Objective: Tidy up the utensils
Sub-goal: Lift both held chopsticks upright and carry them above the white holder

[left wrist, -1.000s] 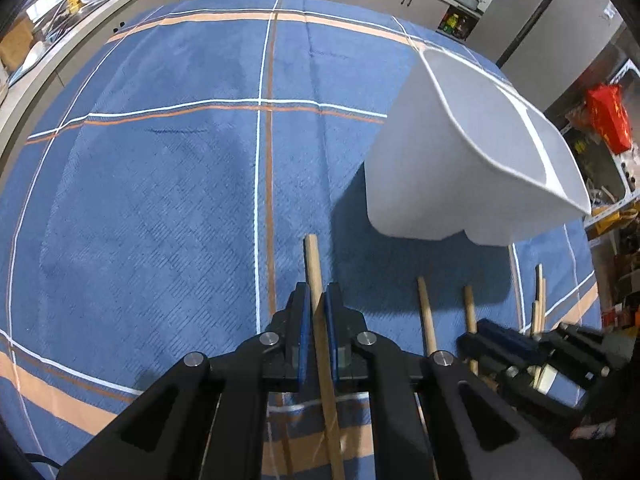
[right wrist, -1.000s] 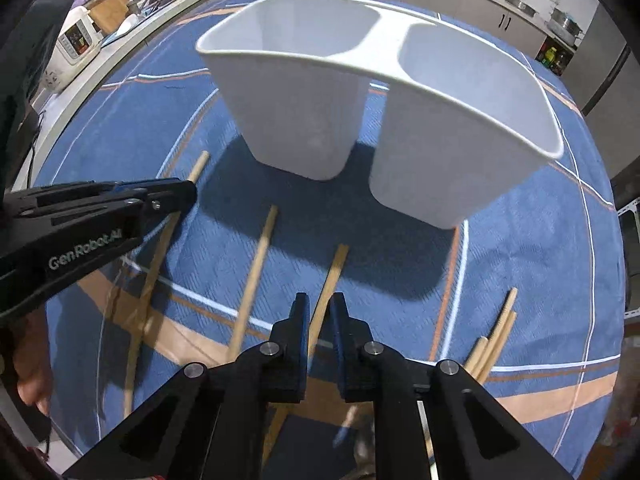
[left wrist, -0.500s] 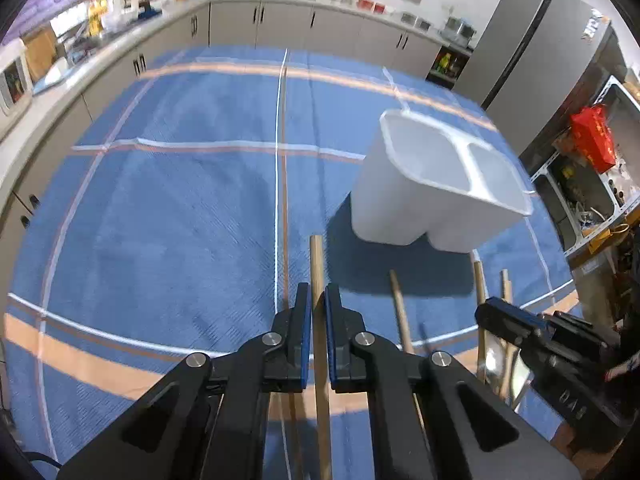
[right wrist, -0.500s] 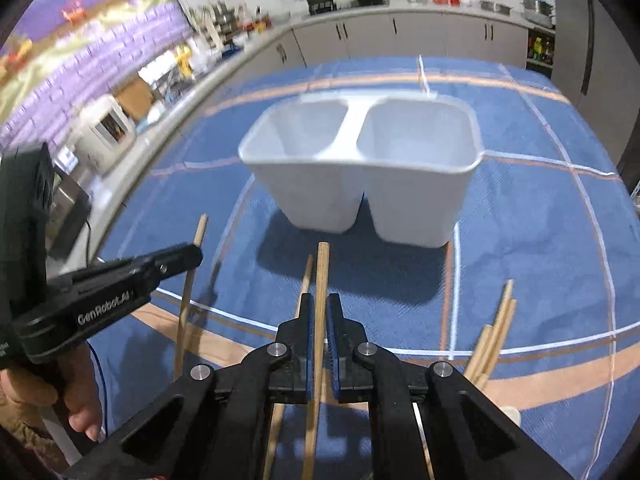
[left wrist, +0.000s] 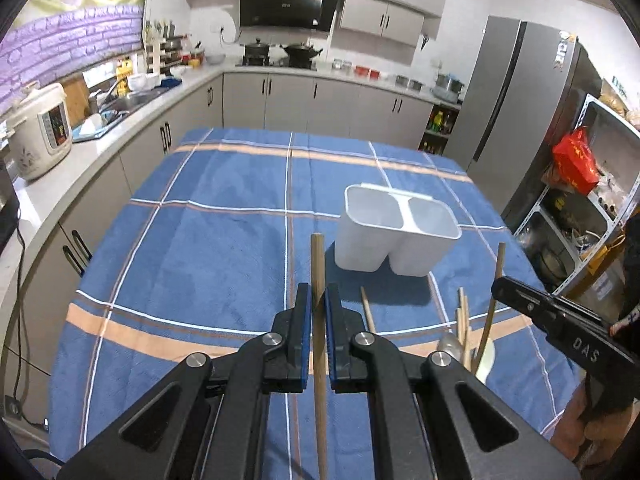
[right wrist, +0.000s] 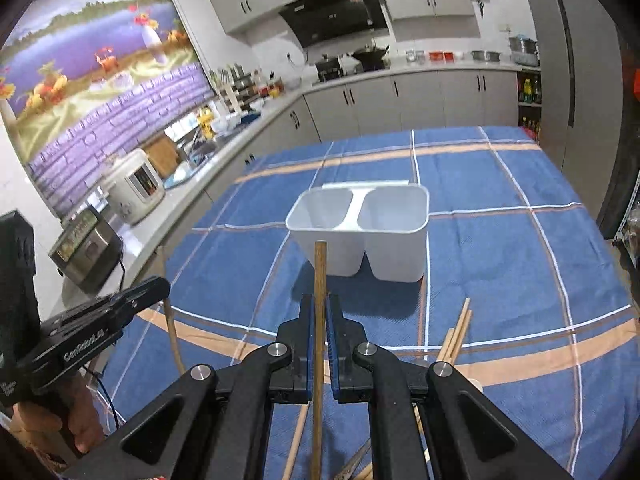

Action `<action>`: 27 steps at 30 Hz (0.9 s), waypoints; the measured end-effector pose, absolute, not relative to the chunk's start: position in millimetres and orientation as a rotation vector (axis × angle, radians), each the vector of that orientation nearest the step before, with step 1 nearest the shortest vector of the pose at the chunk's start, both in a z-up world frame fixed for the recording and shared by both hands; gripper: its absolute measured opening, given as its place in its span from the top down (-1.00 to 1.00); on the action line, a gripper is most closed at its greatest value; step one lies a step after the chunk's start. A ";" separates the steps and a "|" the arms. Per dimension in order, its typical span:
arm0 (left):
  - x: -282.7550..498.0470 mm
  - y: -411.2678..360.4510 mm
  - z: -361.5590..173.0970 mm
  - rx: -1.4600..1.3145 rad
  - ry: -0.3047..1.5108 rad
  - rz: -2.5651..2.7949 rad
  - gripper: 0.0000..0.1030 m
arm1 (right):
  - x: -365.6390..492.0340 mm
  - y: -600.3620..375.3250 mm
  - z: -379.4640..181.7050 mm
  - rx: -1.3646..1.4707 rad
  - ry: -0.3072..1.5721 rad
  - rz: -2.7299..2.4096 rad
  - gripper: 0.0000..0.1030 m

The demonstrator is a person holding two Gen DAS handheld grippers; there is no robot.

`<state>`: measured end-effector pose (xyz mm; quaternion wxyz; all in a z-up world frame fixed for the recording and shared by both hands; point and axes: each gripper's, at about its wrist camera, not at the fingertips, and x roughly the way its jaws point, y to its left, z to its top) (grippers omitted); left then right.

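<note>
A white two-compartment holder (left wrist: pixel 394 236) (right wrist: pixel 360 228) stands empty on the blue plaid tablecloth (left wrist: pixel 208 240). My left gripper (left wrist: pixel 316 304) is shut on a wooden stick (left wrist: pixel 318 268), held well above the table, short of the holder. My right gripper (right wrist: pixel 318 312) is shut on another wooden stick (right wrist: pixel 320 276), also raised, pointing at the holder. The right gripper shows in the left wrist view (left wrist: pixel 500 284) with its stick (left wrist: pixel 496 276). The left gripper shows in the right wrist view (right wrist: pixel 160 286) with its stick (right wrist: pixel 174 336).
More wooden sticks (left wrist: pixel 464 320) (right wrist: pixel 456 336), one stick (left wrist: pixel 367 308) and a spoon (left wrist: pixel 450 344) lie on the cloth near the front edge. Kitchen counters (left wrist: pixel 100 128) run along the left and back. A grey fridge (left wrist: pixel 520 112) stands at the right.
Both grippers have lifted up and tilted back from the table, each carrying its stick. The holder now looks smaller and farther away.
</note>
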<state>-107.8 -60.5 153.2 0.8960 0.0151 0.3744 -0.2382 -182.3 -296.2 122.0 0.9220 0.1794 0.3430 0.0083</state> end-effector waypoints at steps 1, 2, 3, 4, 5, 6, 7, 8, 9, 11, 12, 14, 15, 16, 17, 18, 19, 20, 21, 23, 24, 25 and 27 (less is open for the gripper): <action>-112.7 -59.0 157.6 0.027 0.769 -0.496 0.88 | -185.9 -298.3 124.6 0.373 0.695 0.016 0.89; -117.0 -58.0 161.2 0.022 0.760 -0.499 0.88 | -189.5 -299.4 128.0 0.377 0.682 0.014 0.89; -120.4 -57.0 164.1 0.018 0.752 -0.500 0.89 | -193.4 -300.9 132.0 0.381 0.668 0.012 0.89; -123.4 -56.5 167.9 0.014 0.741 -0.502 0.89 | -196.8 -302.6 135.4 0.384 0.657 0.011 0.89; -126.4 -56.1 171.1 0.012 0.732 -0.503 0.89 | -199.9 -303.4 139.2 0.386 0.644 0.009 0.89; -129.5 -56.2 175.6 0.010 0.719 -0.506 0.89 | -202.2 -304.5 142.4 0.387 0.633 0.006 0.89; -130.9 -56.4 178.3 0.009 0.711 -0.507 0.89 | -203.6 -305.0 144.5 0.387 0.626 0.005 0.89; -132.3 -56.0 181.5 0.008 0.703 -0.509 0.89 | -205.1 -305.9 147.1 0.387 0.616 0.004 0.89; -133.0 -56.9 184.5 0.007 0.695 -0.511 0.89 | -205.5 -307.7 148.9 0.388 0.611 0.004 0.89; -133.8 -58.9 190.0 0.007 0.683 -0.515 0.89 | -206.4 -309.9 152.4 0.393 0.599 0.002 0.89; -133.3 -60.6 193.2 0.006 0.677 -0.518 0.89 | -205.9 -311.8 154.8 0.397 0.592 0.003 0.89; -129.8 -63.9 201.6 -0.002 0.666 -0.530 0.89 | -203.7 -314.5 159.3 0.399 0.580 0.003 0.89; -126.0 -66.2 208.0 -0.011 0.659 -0.541 0.89 | -202.1 -317.0 164.4 0.398 0.568 0.002 0.89; -122.7 -68.1 212.6 -0.018 0.653 -0.548 0.89 | -200.7 -320.0 169.7 0.398 0.557 0.002 0.89; -117.6 -70.8 220.5 -0.028 0.643 -0.558 0.89 | -198.2 -324.2 177.8 0.398 0.540 0.003 0.89; -112.3 -73.8 229.1 -0.038 0.632 -0.569 0.89 | -196.3 -327.7 185.2 0.397 0.524 0.002 0.89; -107.8 -77.9 236.7 -0.043 0.620 -0.576 0.89 | -194.8 -330.9 193.2 0.397 0.505 0.001 0.89; -102.4 -82.2 245.2 -0.046 0.605 -0.583 0.89 | -192.9 -336.1 202.9 0.397 0.481 0.000 0.89; -97.5 -86.6 252.4 -0.046 0.592 -0.588 0.89 | -191.0 -339.7 210.9 0.396 0.462 -0.002 0.89; -84.8 -99.2 270.1 -0.036 0.559 -0.593 0.89 | -186.4 -350.3 230.0 0.401 0.415 -0.009 0.89; -77.8 -106.0 277.4 -0.032 0.543 -0.595 0.89 | -182.8 -356.3 239.1 0.406 0.392 -0.012 0.89; -71.8 -110.2 281.2 -0.029 0.534 -0.596 0.89 | -178.9 -361.2 246.5 0.411 0.376 -0.015 0.89; -55.7 -123.2 288.6 -0.018 0.519 -0.587 0.89 | -169.0 -371.2 257.6 0.418 0.347 -0.031 0.89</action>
